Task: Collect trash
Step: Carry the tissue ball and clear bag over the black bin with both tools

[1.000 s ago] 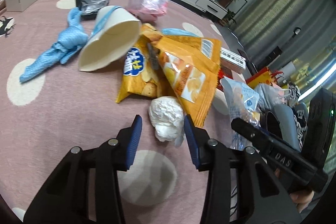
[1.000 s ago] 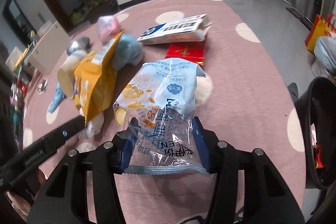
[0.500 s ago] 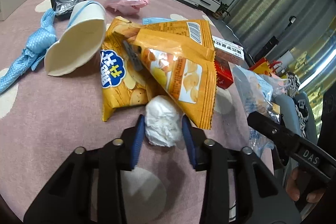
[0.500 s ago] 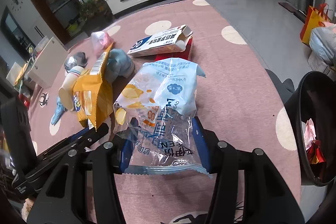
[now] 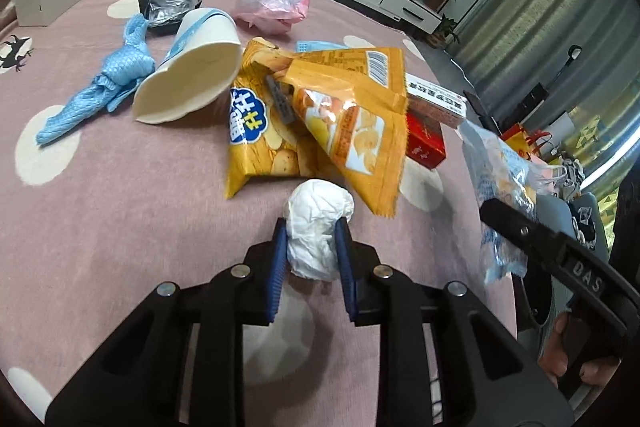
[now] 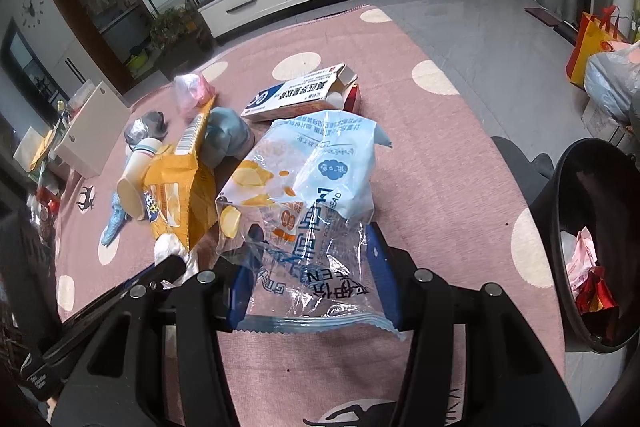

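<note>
Trash pile sits on the pink dotted rug (image 5: 120, 211). Left-wrist view, left to right: blue mesh cloth (image 5: 96, 83), paper cup (image 5: 192, 83) on its side with its mouth toward the camera, black-and-silver bag (image 5: 170, 1) behind it, pink plastic bag (image 5: 274, 3) further back. Centre: two yellow chip bags (image 5: 316, 119) overlapping, red packet (image 5: 424, 143) and white carton (image 5: 436, 99) just to their right. Left gripper (image 5: 312, 251) has its blue pads (image 5: 279, 267) pinched on a crumpled white tissue ball (image 5: 316, 227), right at the chip bags' near edge.

Right-wrist view: same pile on the left, carton beyond. Right gripper (image 6: 312, 275) has its fingers closed on a clear-and-blue bread wrapper (image 6: 312, 207), which stands up between the pads. Far right: black trash bin (image 6: 592, 251), open, with pink and red wrappers inside, standing at the rug's edge.
</note>
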A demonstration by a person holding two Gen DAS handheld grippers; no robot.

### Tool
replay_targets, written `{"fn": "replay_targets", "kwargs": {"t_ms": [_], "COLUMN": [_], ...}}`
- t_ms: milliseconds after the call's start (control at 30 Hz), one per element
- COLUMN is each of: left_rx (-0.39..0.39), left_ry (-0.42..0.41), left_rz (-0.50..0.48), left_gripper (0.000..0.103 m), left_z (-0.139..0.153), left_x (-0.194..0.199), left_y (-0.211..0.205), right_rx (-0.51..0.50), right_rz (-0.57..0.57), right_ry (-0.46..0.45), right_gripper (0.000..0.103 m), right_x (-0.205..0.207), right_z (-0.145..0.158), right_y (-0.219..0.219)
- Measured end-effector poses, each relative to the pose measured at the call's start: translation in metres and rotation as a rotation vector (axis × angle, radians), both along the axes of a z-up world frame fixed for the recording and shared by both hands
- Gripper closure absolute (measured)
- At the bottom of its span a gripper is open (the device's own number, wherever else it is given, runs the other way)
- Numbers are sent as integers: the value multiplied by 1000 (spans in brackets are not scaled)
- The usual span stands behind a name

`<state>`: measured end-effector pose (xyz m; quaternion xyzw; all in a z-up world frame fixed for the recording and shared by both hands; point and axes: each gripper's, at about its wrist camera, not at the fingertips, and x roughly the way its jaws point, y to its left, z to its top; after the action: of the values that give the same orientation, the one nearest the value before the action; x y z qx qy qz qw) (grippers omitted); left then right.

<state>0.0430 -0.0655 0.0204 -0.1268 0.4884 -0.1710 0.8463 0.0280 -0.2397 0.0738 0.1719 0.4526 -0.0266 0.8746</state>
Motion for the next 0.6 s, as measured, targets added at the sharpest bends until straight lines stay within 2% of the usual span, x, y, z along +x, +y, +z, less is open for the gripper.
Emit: {"fn": "replay_targets", "kwargs": {"t_ms": [333,600], "left_rx": [9,46], "left_ry": [-47,-126], "left_rz": [-6,-16], "left_gripper": [78,78], "left_z": [32,57], "left_x": [-22,-42], "left_y": [4,-1], "right_rx": [-12,-26], "right_rz": [14,27], "right_ry": [-49,-90], "right_gripper": [51,51], "right_x": [-9,-17], "right_z": [17,29], "right_y": [5,8]}}
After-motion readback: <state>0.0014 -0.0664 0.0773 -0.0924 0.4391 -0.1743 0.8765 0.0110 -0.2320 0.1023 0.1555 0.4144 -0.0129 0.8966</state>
